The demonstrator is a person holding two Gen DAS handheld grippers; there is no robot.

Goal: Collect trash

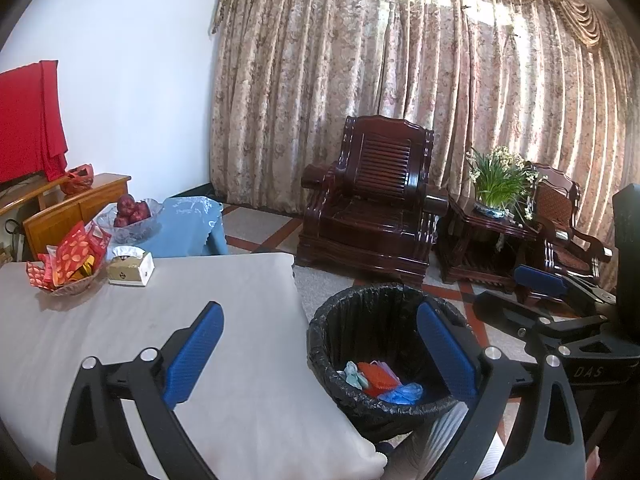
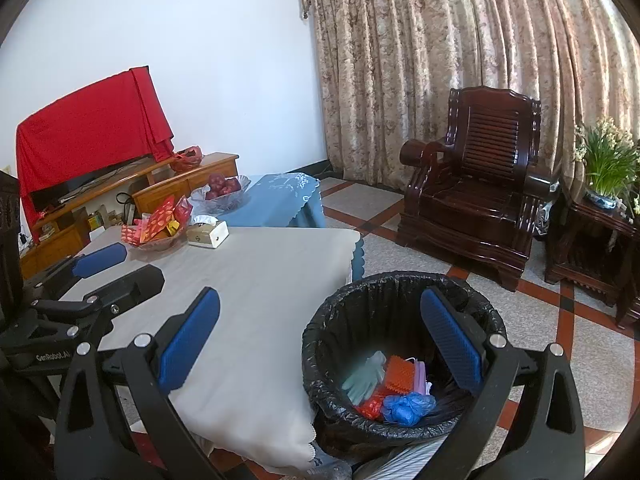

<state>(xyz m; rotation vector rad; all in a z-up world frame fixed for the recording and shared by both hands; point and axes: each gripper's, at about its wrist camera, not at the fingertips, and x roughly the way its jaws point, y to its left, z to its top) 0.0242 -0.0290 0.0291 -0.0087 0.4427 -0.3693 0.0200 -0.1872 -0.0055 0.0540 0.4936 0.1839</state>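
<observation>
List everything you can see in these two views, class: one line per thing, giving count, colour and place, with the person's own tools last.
bin: 1, black liner, on the floor by the table corner
trash: several pieces, pale green, orange, purple, red, blue, inside the bin
table: 1, grey cloth, left of the bin
snack bowl: 1, glass with red packets, far end of the table
tissue box: 1, white, beside the snack bowl
fruit bowl: 1, glass with red fruit, on the blue cloth
armchair: 1, dark wood, before the curtain
plant: 1, green, on a side table
red cloth: 1, over the screen
left claw: 1, blue pads, open
right claw: 1, blue pads, open
</observation>
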